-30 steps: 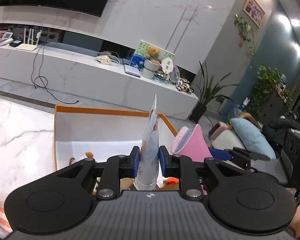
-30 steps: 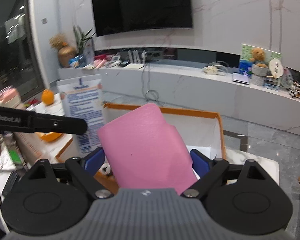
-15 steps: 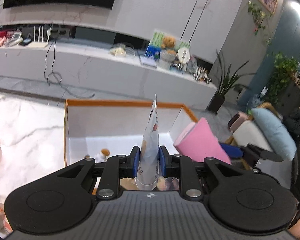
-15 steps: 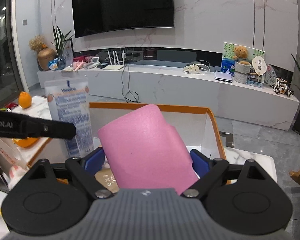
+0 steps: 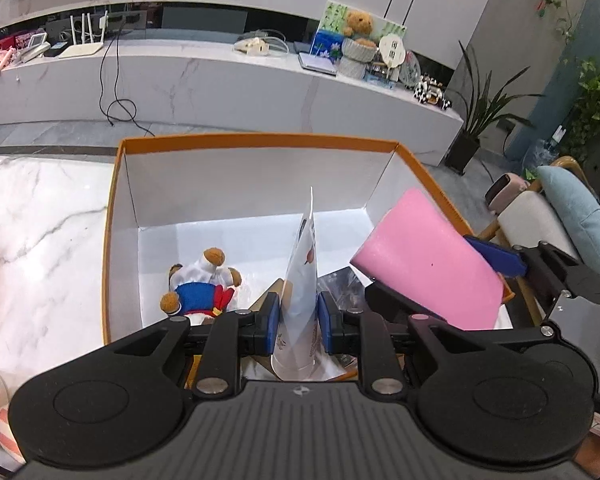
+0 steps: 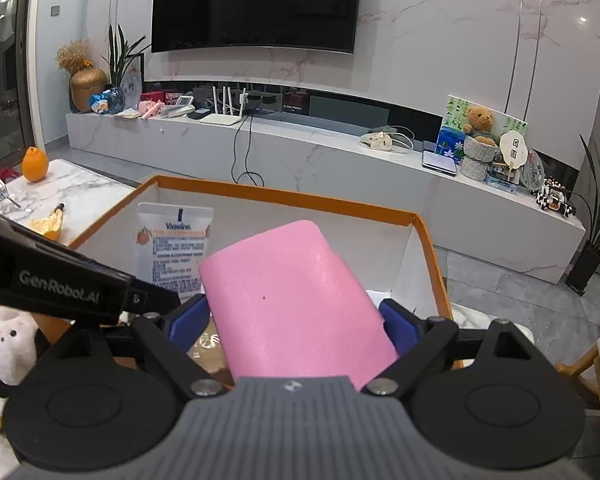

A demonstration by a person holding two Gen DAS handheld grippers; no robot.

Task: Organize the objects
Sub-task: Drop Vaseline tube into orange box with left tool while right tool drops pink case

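Observation:
My left gripper (image 5: 298, 322) is shut on a white lotion tube (image 5: 302, 276), held upright over the near end of an orange-rimmed white box (image 5: 260, 140). The same tube (image 6: 172, 248) shows its printed label in the right wrist view. My right gripper (image 6: 294, 318) is shut on a pink foam block (image 6: 296, 304), with its blue pads pressing both sides. That block (image 5: 428, 270) hangs over the box's right wall, beside the tube. A small plush bear (image 5: 202, 284) in blue and red lies on the box floor, left of the tube.
A clear wrapper (image 5: 344, 284) and a brown packet lie in the box under the grippers. On the marble table (image 5: 40, 220) to the left sit an orange (image 6: 35, 164) and orange peel (image 6: 48, 224). A white plush toy (image 6: 6, 340) lies near left. A chair with cushions (image 5: 576, 216) stands at right.
Both grippers sank and tipped downward over the box, which now fills more of each view; the plush bear on its floor has come into sight. Both grips held.

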